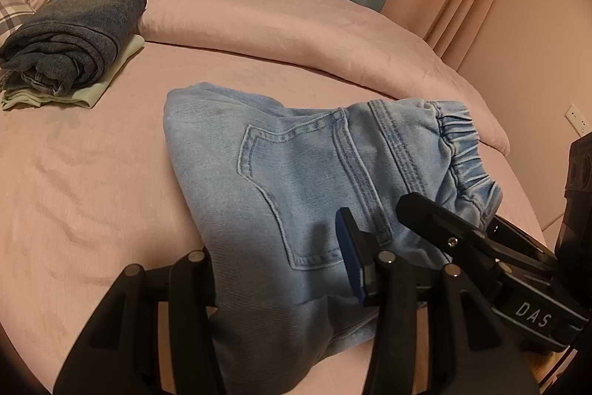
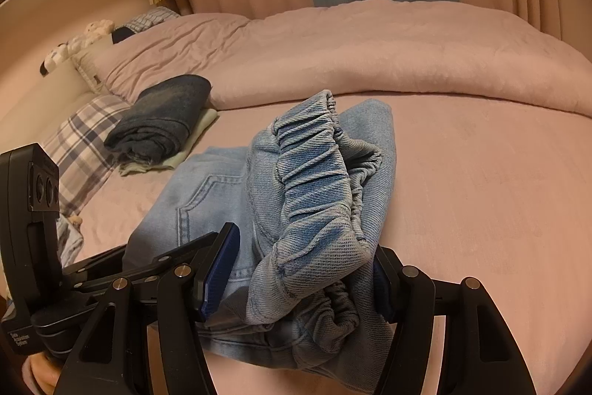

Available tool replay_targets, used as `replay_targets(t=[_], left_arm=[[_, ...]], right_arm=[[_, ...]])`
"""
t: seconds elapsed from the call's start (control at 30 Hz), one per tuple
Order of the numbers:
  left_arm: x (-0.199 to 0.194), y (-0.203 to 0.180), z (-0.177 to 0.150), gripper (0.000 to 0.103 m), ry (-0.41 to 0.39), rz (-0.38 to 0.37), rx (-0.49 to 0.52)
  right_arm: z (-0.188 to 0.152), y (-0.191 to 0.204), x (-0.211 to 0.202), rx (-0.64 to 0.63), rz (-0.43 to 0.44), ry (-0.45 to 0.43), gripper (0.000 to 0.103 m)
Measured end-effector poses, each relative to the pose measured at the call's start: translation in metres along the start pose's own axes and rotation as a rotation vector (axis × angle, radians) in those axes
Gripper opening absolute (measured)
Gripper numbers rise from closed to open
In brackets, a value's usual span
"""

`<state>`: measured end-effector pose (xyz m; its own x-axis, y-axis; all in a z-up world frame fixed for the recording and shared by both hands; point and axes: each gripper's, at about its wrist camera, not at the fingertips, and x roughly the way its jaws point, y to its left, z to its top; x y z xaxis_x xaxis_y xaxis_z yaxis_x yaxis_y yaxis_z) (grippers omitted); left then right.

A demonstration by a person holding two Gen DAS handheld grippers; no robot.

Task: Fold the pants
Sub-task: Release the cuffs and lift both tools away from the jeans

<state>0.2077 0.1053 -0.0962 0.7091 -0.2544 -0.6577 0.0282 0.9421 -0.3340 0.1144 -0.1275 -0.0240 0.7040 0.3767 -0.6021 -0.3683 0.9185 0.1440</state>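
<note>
Lying on the pink bed sheet (image 1: 92, 173), the light blue pants (image 1: 288, 180) are folded into a bundle running left to right. Left gripper (image 1: 273, 278) clamps the near edge; right gripper (image 2: 303, 280) clenches the elastic waistband (image 2: 314, 180) at the right end, lifted.

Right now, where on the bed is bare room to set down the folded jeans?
Bare pink sheet lies between the light blue jeans and the dark denim stack, and again right of the jeans, below the rolled pink duvet. It is crowded near the plaid pillow.
</note>
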Motion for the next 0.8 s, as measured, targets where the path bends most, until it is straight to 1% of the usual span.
replay_targets(t=[0.2,0.27,0.37,0.47,0.53,0.57,0.63,0.67,0.7,0.73,0.77,0.8], left_arm=[[0.013,0.003,0.009,0.047,0.002,0.004,-0.001],[0.018,0.004,0.009,0.047,0.009,0.007,-0.001],[0.026,0.006,0.007,0.047,0.028,0.016,-0.004],[0.032,0.012,0.007,0.049,0.042,0.025,-0.01],[0.033,0.016,0.006,0.051,0.049,0.046,-0.015],[0.032,0.019,0.006,0.051,0.051,0.059,-0.016],[0.029,0.024,0.007,0.054,0.053,0.104,-0.015],[0.027,0.026,0.006,0.059,0.052,0.126,-0.015],[0.022,0.028,0.007,0.062,0.045,0.141,-0.016],[0.016,0.03,0.007,0.063,0.028,0.149,-0.015],[0.011,0.031,0.007,0.066,0.014,0.16,-0.011],[0.003,0.03,0.007,0.067,-0.013,0.181,0.0]], right_arm=[[0.01,-0.002,0.014,-0.011,-0.007,-0.004,0.065],[0.008,-0.003,0.017,-0.01,-0.009,-0.001,0.065],[0.007,-0.006,0.026,-0.009,-0.014,0.02,0.065],[0.002,-0.01,0.037,-0.018,-0.035,0.06,0.065],[0.002,-0.017,0.04,0.005,-0.03,0.079,0.065],[0.002,-0.027,0.041,0.043,-0.02,0.096,0.065],[0.002,-0.039,0.039,0.093,-0.019,0.117,0.065],[0.0,-0.042,0.037,0.103,-0.024,0.121,0.065],[-0.001,-0.049,0.032,0.118,-0.027,0.127,0.067],[-0.002,-0.051,0.028,0.126,-0.027,0.126,0.07],[-0.003,-0.056,0.02,0.138,-0.03,0.116,0.071],[-0.002,-0.061,0.007,0.152,-0.034,0.084,0.071]])
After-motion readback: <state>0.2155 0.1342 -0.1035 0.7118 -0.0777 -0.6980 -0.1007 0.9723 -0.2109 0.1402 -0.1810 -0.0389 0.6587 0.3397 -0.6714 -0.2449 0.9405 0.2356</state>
